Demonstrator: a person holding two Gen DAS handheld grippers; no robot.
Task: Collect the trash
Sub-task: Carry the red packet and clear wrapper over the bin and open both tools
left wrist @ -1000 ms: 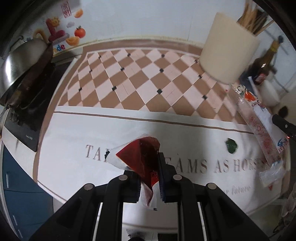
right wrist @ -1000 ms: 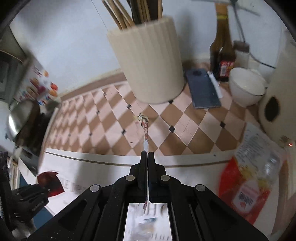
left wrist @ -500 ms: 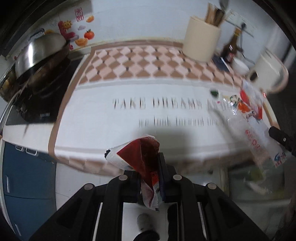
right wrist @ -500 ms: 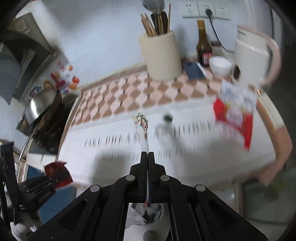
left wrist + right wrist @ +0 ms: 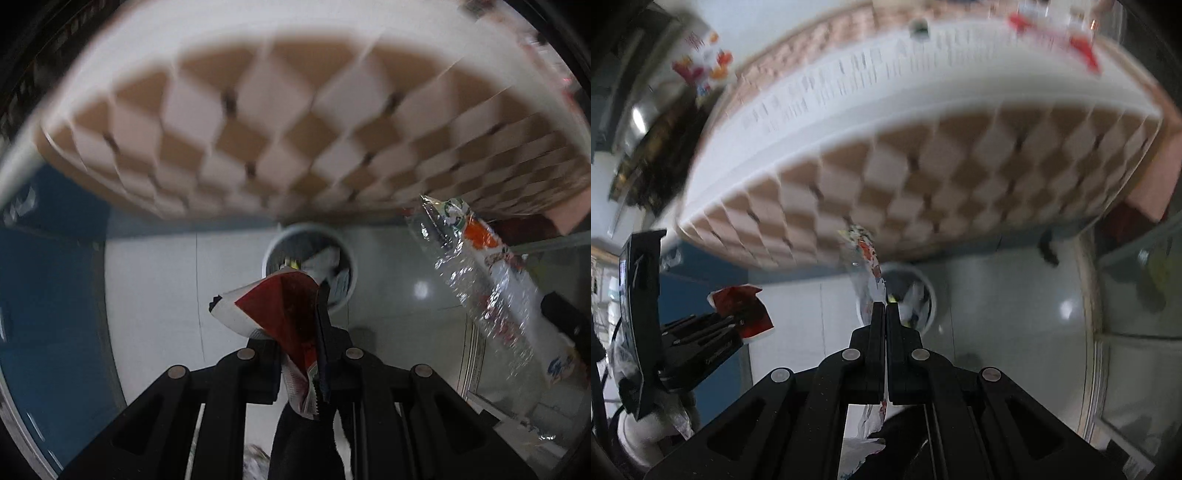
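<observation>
My left gripper (image 5: 301, 332) is shut on a red and white wrapper (image 5: 280, 310) and holds it above the floor. A round white trash bin (image 5: 345, 258) with trash inside stands on the floor just beyond it. My right gripper (image 5: 886, 314) is shut on a long clear plastic wrapper (image 5: 866, 254), held edge-on above the same bin (image 5: 929, 291). That wrapper shows at the right of the left wrist view (image 5: 480, 280). The left gripper with its red wrapper (image 5: 740, 306) shows at the left of the right wrist view.
The counter's checkered cloth edge (image 5: 280, 122) hangs overhead, blurred. Blue cabinet doors (image 5: 48, 288) stand at the left. Pale floor tiles (image 5: 1008, 317) surround the bin. A red packet (image 5: 1082, 48) and a small green item (image 5: 918, 27) lie on the counter top.
Both grippers have swung down from over the counter to below its edge, over the floor bin, each still holding its wrapper.
</observation>
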